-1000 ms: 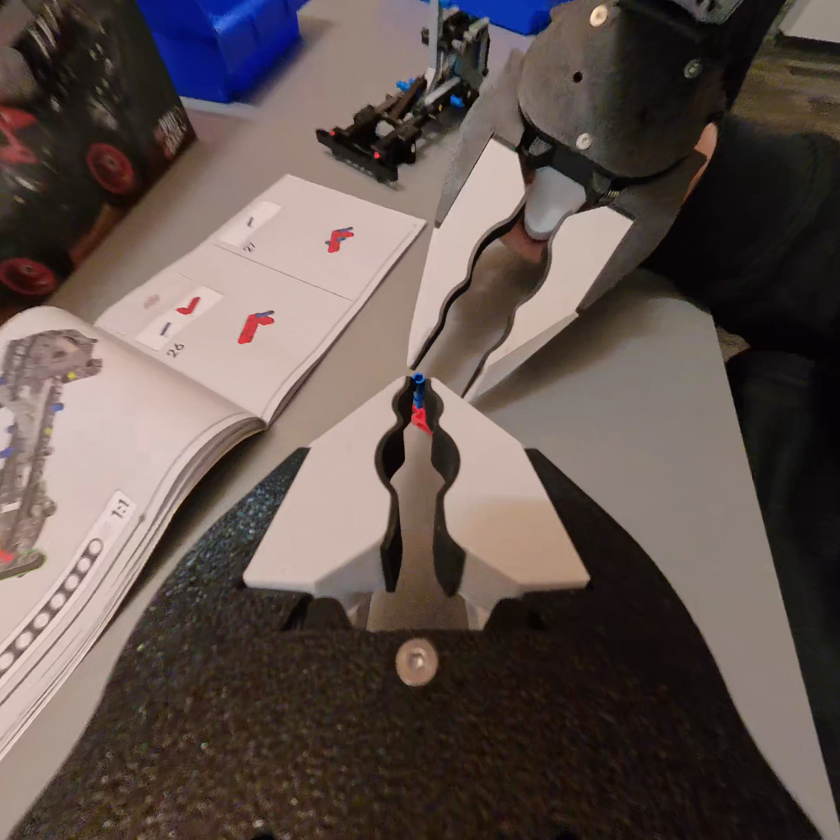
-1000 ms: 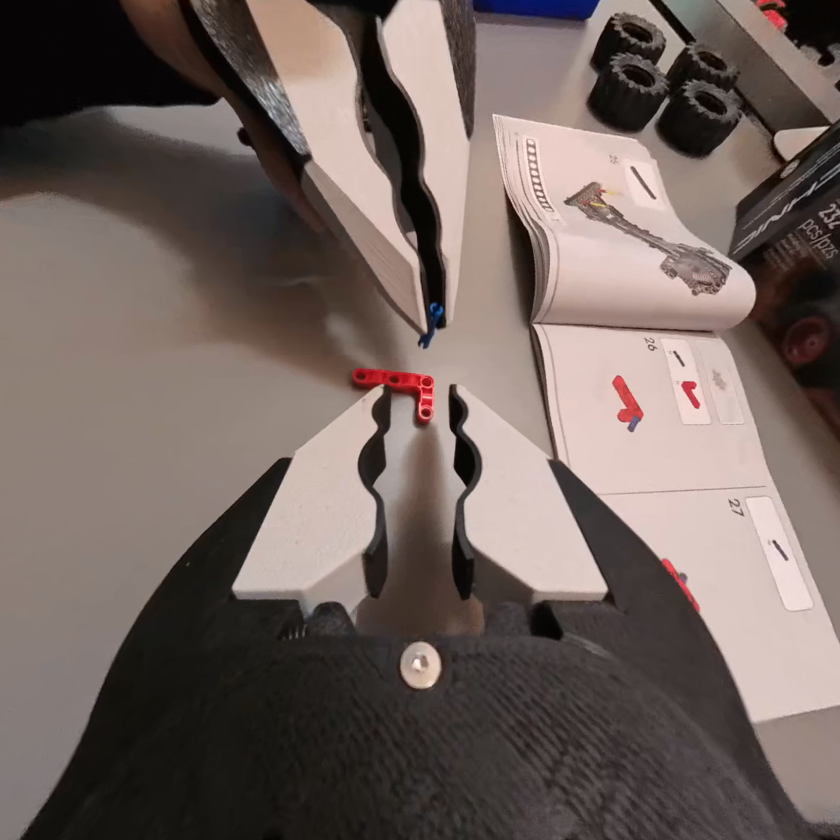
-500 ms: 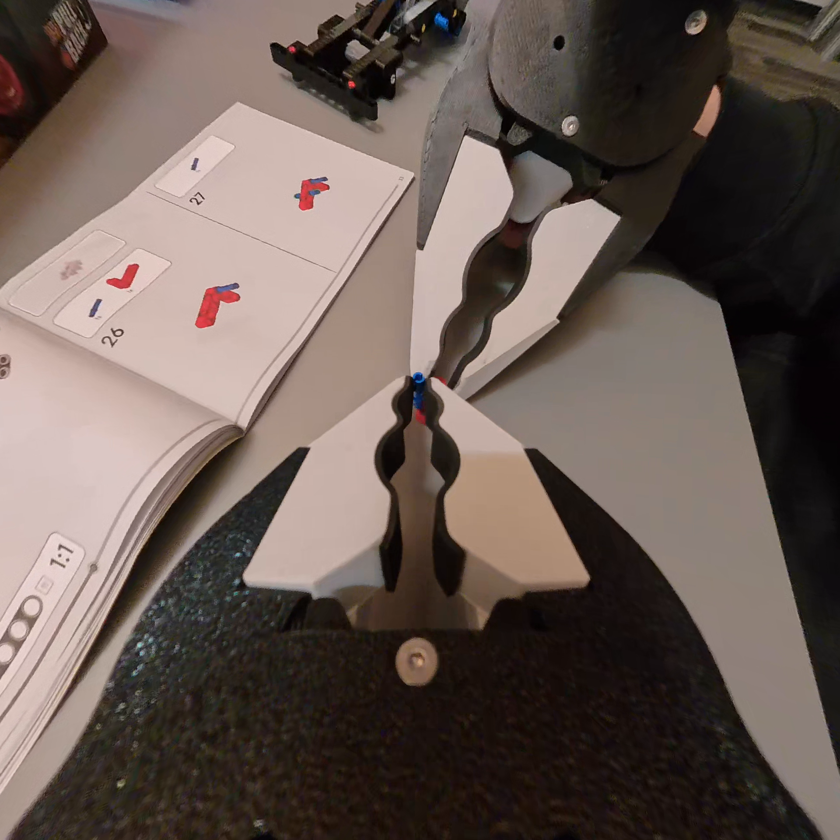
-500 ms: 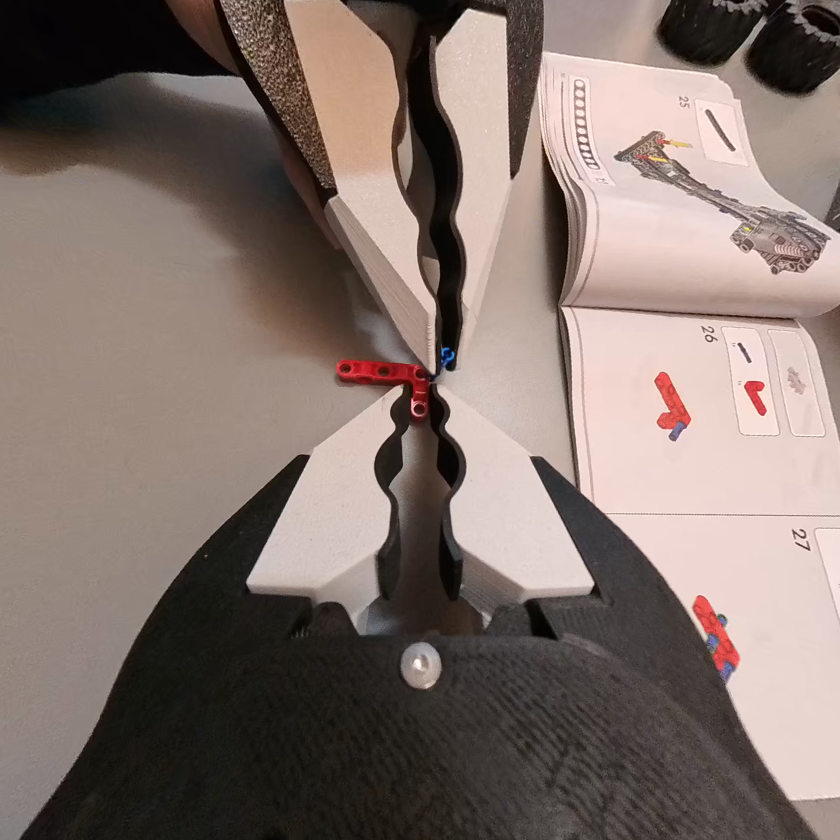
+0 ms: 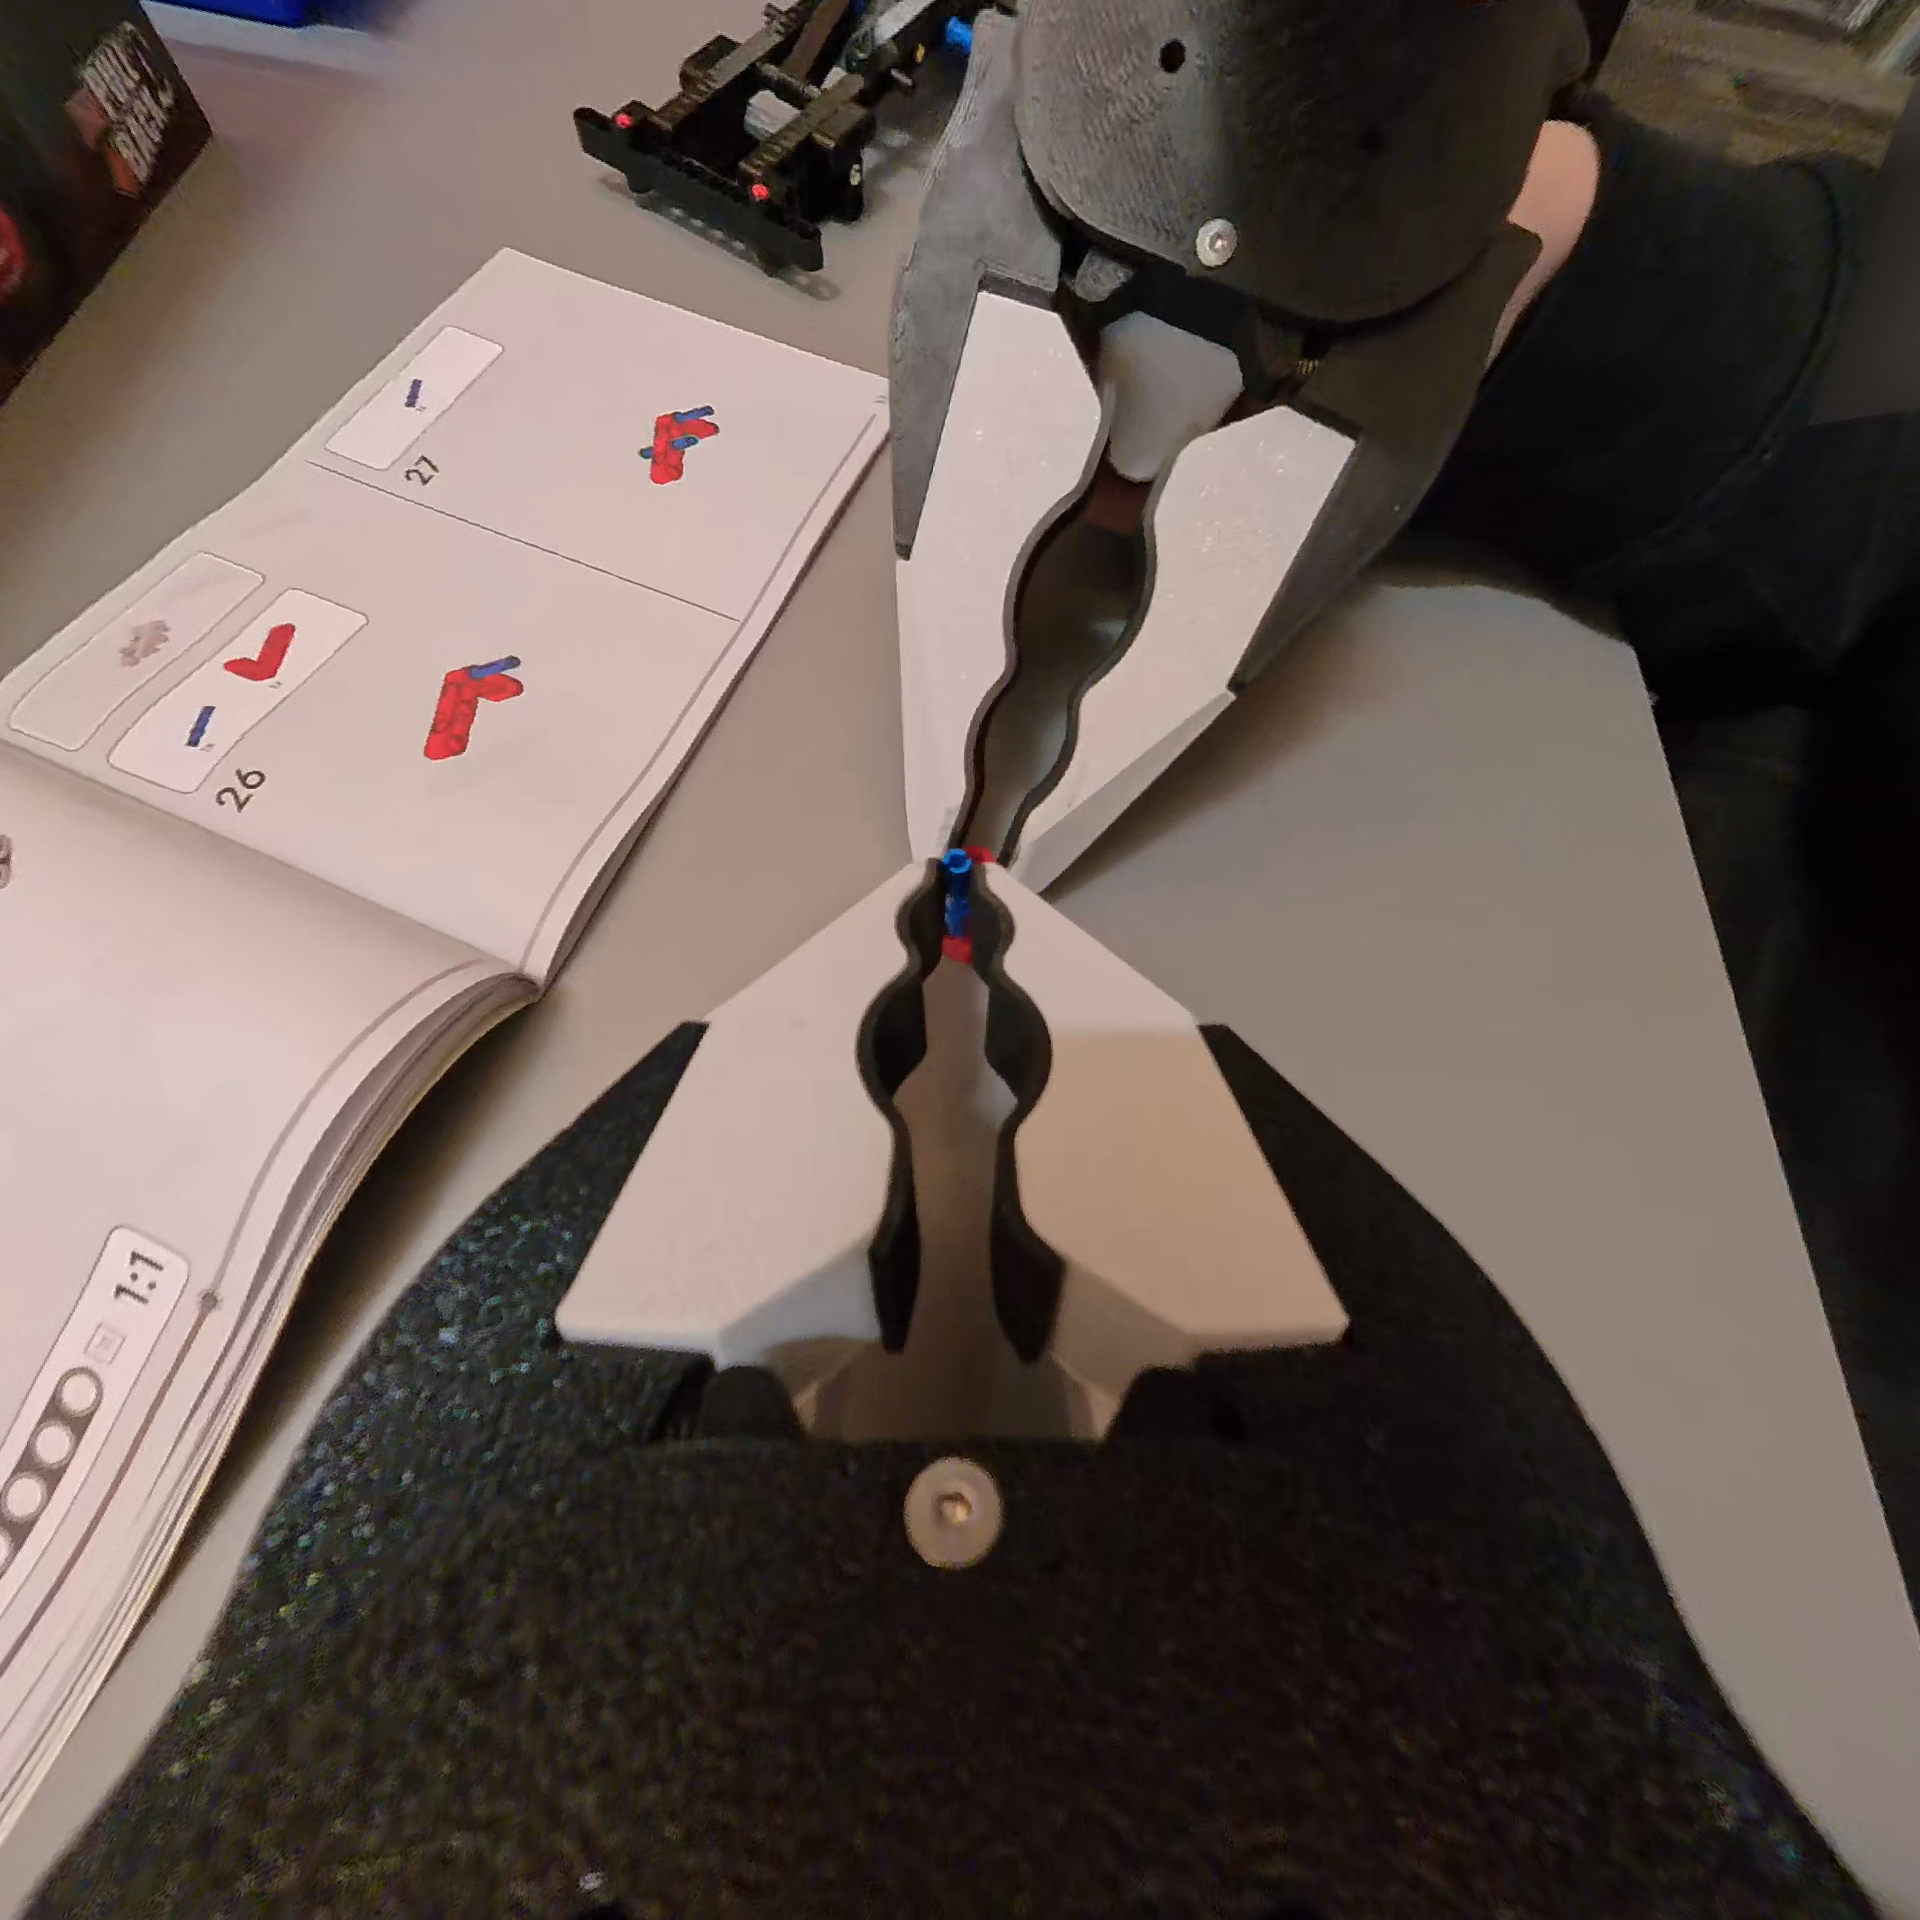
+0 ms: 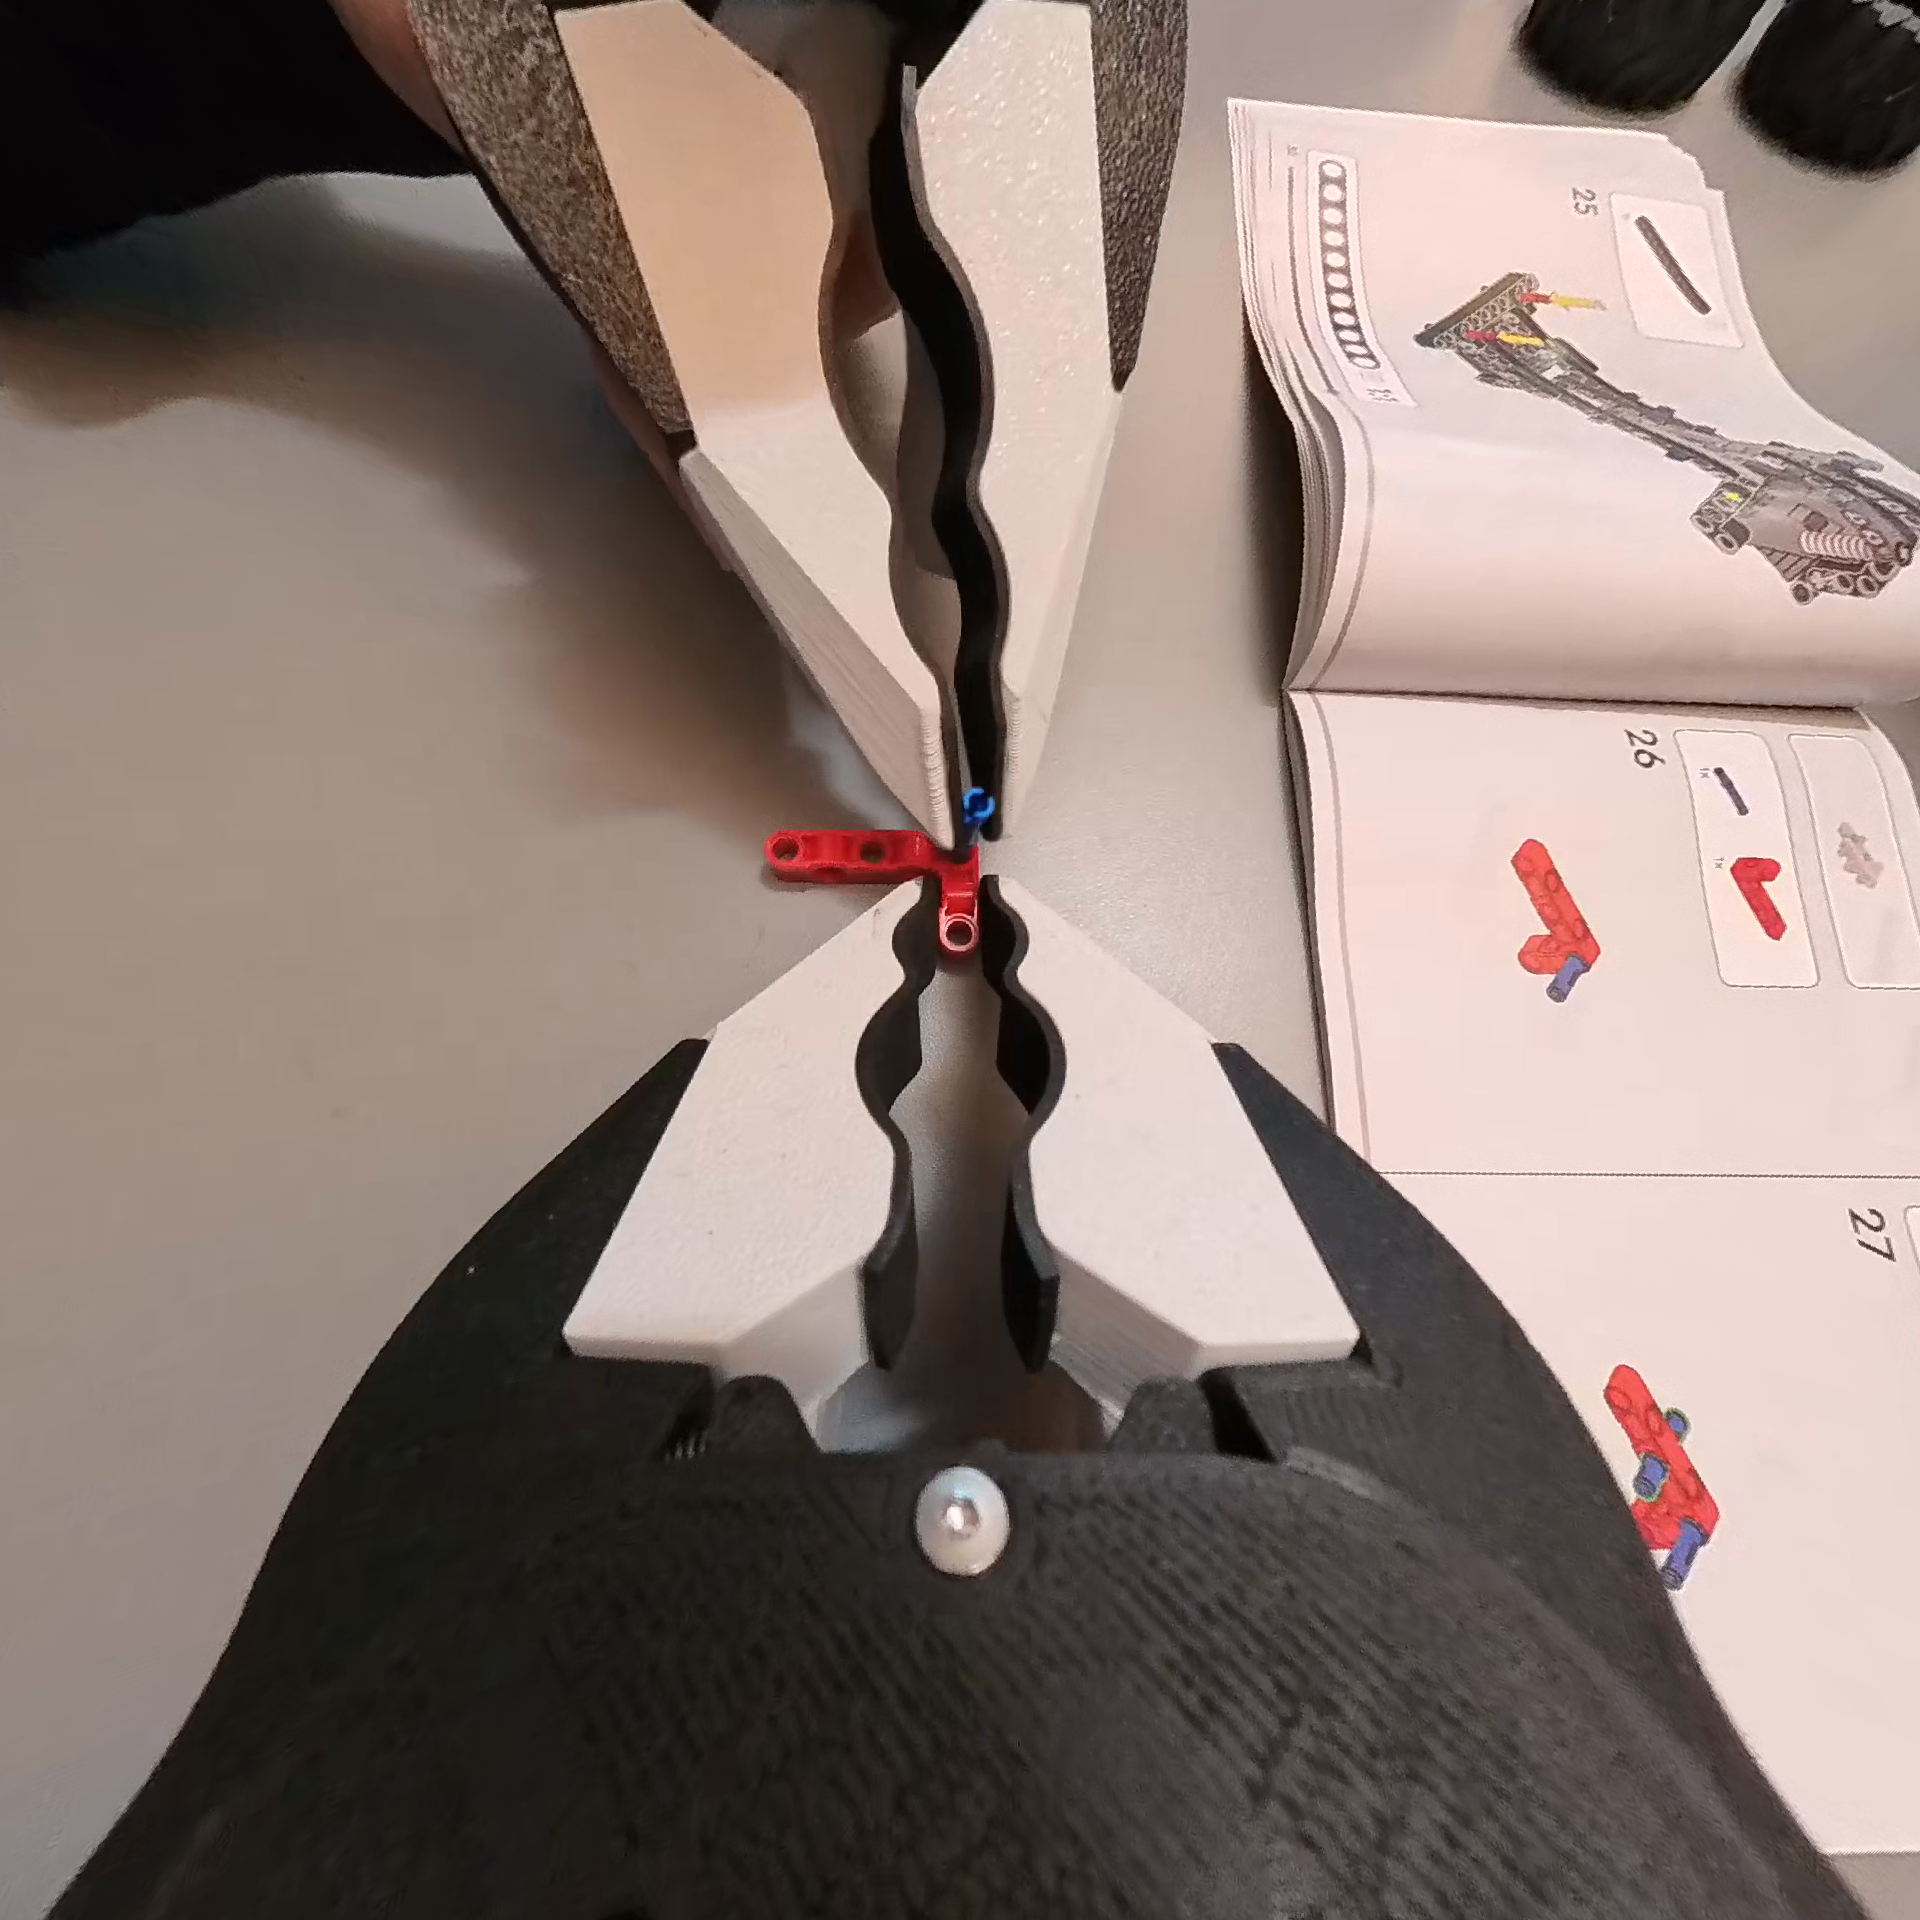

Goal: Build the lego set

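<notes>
My left gripper (image 5: 956, 883) is shut on a small blue pin (image 5: 954, 891), held upright at its fingertips. My right gripper (image 6: 958, 899) is shut on the short arm of a red L-shaped beam (image 6: 844, 854), whose long arm sticks out to the left just above the grey table. The two grippers meet tip to tip. In the right wrist view the left gripper (image 6: 971, 821) comes down from the top, and the blue pin (image 6: 977, 805) sits at the beam's corner. The red beam (image 5: 958, 945) shows only as slivers under the pin in the left wrist view.
An open instruction booklet (image 5: 436, 665) lies left of the grippers; it shows on the right in the right wrist view (image 6: 1558, 935). A black part-built model (image 5: 727, 156) and a dark box (image 5: 83, 156) stand beyond it. Black tyres (image 6: 1621, 52) sit far right. The table edge (image 5: 1704, 935) runs close on the right. Less than 4 cm separates the two grippers' tips.
My right gripper has closed on the red beam's short arm. My left gripper has brought the blue pin down to the beam's corner. Both grippers have moved closer together.
</notes>
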Available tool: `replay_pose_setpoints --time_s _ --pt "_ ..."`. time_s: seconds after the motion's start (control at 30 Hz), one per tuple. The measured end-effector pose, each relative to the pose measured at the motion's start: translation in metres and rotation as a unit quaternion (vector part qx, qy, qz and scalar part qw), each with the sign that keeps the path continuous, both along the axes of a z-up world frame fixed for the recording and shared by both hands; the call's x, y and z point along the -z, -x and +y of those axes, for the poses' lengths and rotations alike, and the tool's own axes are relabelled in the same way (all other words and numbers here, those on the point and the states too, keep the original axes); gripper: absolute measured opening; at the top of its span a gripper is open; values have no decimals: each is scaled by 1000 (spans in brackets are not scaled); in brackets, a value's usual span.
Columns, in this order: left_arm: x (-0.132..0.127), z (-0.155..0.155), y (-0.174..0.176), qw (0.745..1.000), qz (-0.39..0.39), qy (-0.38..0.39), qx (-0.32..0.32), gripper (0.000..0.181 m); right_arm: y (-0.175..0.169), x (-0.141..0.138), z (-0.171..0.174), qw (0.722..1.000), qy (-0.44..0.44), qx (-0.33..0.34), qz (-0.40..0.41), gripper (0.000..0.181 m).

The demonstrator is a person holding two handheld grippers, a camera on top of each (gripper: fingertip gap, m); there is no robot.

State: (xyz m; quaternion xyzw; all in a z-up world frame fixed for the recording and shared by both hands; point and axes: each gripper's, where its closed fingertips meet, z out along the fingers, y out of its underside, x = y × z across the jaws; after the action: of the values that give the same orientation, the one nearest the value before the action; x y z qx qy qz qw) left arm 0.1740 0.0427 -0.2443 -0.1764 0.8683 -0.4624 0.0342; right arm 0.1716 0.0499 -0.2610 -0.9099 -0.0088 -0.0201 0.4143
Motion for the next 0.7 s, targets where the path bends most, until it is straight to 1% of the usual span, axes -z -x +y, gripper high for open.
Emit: replay_pose_setpoints --time_s 0.17,0.37,0.6,0.7 --pt "1 0 -1 1000 -10 -6 -3 2 0 0 0 1000 0 1 1 6" --pt "1 4 1 1000 -4 -4 -5 2 1 0 1 1000 0 -2 3 6" --pt "1 4 1 999 -39 -21 -3 2 1 0 1 1000 0 -3 5 6" --pt "2 4 1 999 -37 -24 -3 2 1 0 2 1000 0 -3 6 6"
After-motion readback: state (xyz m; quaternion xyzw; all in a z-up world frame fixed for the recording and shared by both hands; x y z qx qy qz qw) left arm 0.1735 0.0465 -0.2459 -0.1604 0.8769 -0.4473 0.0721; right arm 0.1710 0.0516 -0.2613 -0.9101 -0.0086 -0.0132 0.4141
